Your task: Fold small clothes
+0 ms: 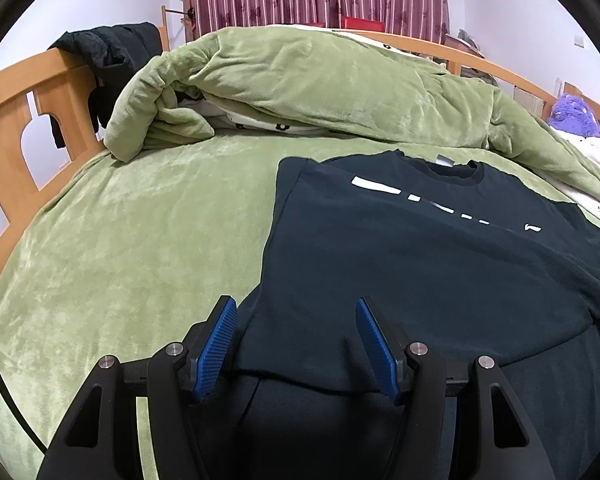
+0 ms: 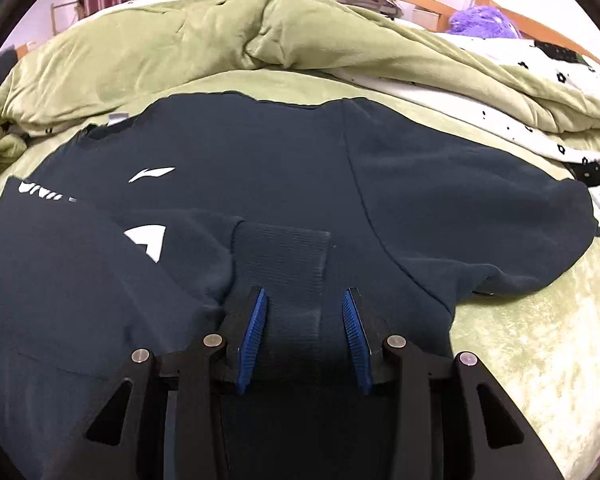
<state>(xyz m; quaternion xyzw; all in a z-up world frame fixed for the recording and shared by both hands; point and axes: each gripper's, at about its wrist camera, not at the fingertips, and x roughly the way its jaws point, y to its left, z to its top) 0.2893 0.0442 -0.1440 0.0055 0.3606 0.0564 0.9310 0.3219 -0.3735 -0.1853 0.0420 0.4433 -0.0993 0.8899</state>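
Note:
A dark navy top (image 1: 420, 260) with white chest lettering lies flat on the green bed cover, its collar towards the far side. In the left wrist view its left side is folded in to a straight edge. My left gripper (image 1: 294, 302) hovers open over the top's lower left hem, with nothing pinched. In the right wrist view the same top (image 2: 260, 148) has a sleeve folded across its body. The sleeve's ribbed cuff (image 2: 280, 256) lies between the fingers of my right gripper (image 2: 304, 292). A gap shows beside the right pad, so the jaws stand open around the cuff.
A green fleece cover (image 1: 120, 240) spreads over the bed, with a bunched green duvet (image 1: 300, 80) behind the top. A wooden bed frame (image 1: 12, 120) with a black garment (image 1: 108, 52) draped on it stands at the left. A purple plush toy (image 2: 480, 20) sits at the far right.

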